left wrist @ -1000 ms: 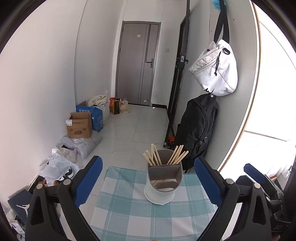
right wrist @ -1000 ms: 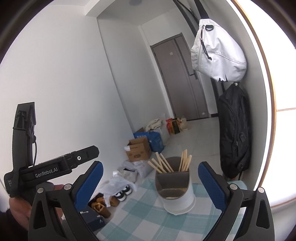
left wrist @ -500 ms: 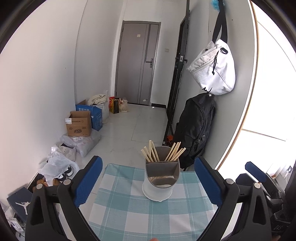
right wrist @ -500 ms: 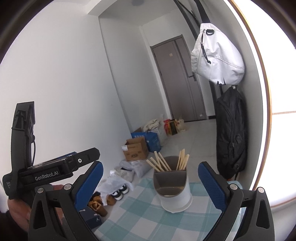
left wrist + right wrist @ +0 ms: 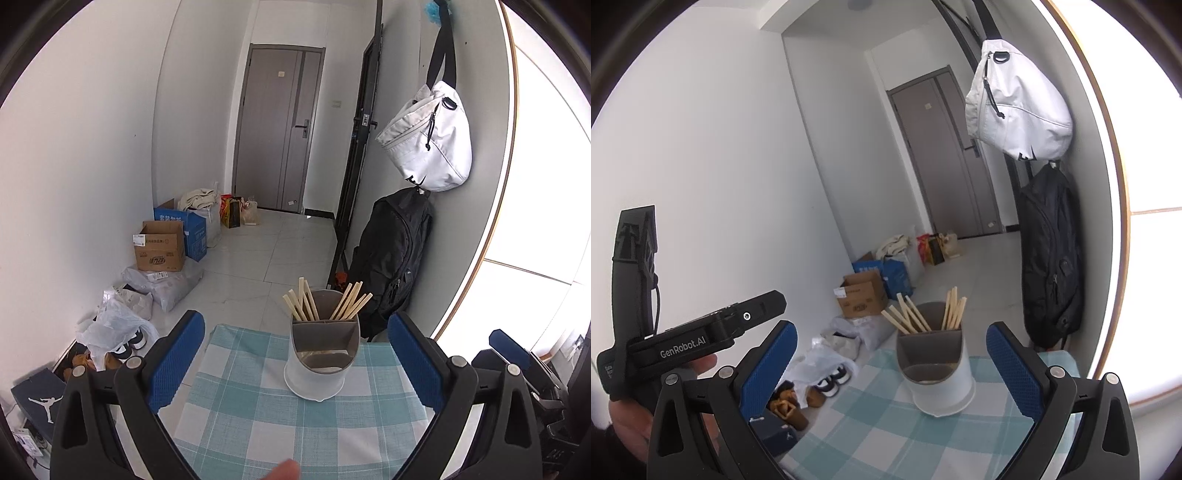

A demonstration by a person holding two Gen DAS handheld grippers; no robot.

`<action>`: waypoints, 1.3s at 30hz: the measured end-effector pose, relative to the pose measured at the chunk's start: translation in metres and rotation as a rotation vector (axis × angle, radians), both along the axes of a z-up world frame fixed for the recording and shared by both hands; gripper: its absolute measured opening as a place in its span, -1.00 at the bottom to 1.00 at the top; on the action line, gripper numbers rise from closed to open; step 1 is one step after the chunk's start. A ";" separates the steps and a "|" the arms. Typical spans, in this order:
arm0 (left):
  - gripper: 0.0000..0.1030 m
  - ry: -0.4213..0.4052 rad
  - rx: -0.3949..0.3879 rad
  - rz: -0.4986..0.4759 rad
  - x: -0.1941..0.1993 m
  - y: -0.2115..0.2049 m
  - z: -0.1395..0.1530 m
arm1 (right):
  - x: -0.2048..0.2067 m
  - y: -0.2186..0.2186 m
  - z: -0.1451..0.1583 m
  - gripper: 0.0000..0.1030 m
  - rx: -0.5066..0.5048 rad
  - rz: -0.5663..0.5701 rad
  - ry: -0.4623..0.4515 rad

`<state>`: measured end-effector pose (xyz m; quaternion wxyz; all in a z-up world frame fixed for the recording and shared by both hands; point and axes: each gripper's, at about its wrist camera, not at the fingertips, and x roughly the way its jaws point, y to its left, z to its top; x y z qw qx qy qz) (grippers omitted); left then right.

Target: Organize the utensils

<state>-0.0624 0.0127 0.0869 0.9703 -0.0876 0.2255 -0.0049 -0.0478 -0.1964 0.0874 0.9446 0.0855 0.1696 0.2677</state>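
While both tools hang back from the utensil holder [image 5: 320,354], left gripper [image 5: 291,363] and right gripper [image 5: 891,369] are spread wide, holding nothing. Chopsticks [image 5: 320,302] stand in holder's rear compartments; light, stiff, likely slippery. Pinch near upper ends.

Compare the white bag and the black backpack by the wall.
The white bag hangs high from a strap; the black backpack sits lower, reaching toward the floor. The white bag is smaller and rounded; the black backpack is taller and longer. Both rest against the same wall.
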 end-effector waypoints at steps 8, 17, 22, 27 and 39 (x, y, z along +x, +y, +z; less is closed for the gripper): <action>0.89 0.026 -0.034 0.014 0.003 0.009 -0.008 | 0.001 0.002 -0.006 1.00 -0.002 0.007 0.011; 0.89 0.028 -0.027 0.011 0.004 0.008 -0.010 | 0.001 0.007 -0.007 1.00 -0.009 0.008 0.014; 0.89 0.031 -0.007 0.007 0.003 0.005 -0.010 | 0.000 0.009 -0.007 1.00 -0.009 0.011 0.012; 0.88 0.026 -0.007 0.003 0.001 0.005 -0.010 | -0.001 0.010 -0.007 1.00 -0.005 0.017 0.013; 0.89 0.033 0.006 0.012 0.000 0.001 -0.010 | -0.004 0.009 -0.006 1.00 -0.003 0.015 0.011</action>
